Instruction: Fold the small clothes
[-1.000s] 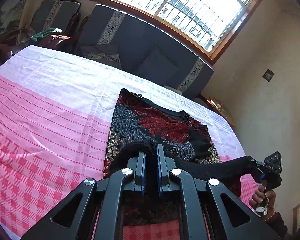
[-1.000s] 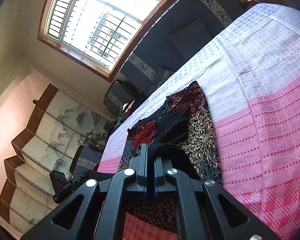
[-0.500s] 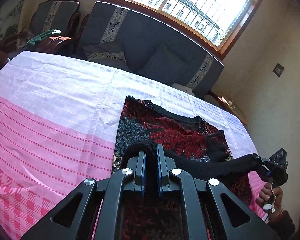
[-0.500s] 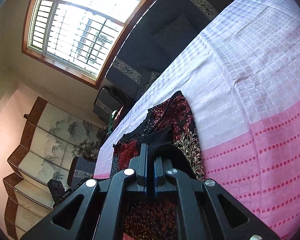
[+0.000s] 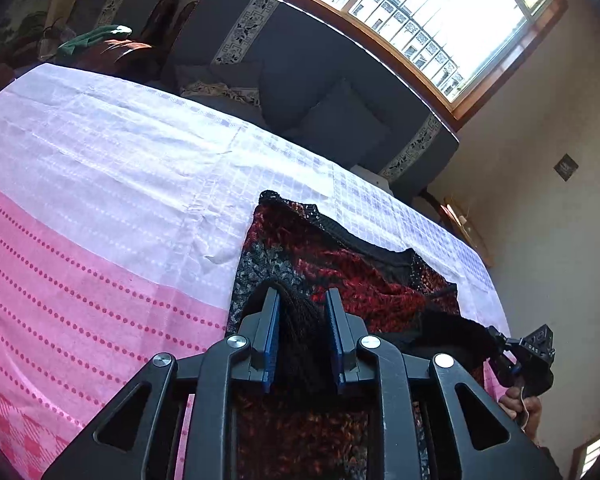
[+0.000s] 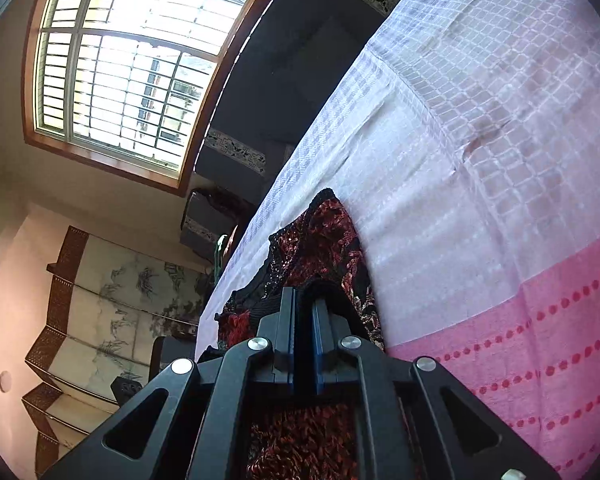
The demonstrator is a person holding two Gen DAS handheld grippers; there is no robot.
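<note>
A small black-and-red patterned garment [image 5: 340,264] lies on the pink-and-white tablecloth [image 5: 100,200], its near hem lifted and folded toward the far edge. My left gripper [image 5: 302,300] has its jaws parted, with the black hem still lying between the blue pads [image 5: 274,320]. My right gripper [image 6: 303,300] is shut on the hem's other corner. It also shows in the left wrist view [image 5: 532,356] at the right, held by a hand. The garment shows in the right wrist view [image 6: 324,240] too.
A dark sofa [image 5: 300,72] with cushions runs behind the table under a big window [image 5: 440,8]. A chair with green cloth [image 5: 96,36] stands far left. A folding screen [image 6: 100,300] stands beside the table in the right wrist view.
Both grippers carried the lifted hem forward over the garment toward the far edge. The left jaws have opened from shut; the right stays shut.
</note>
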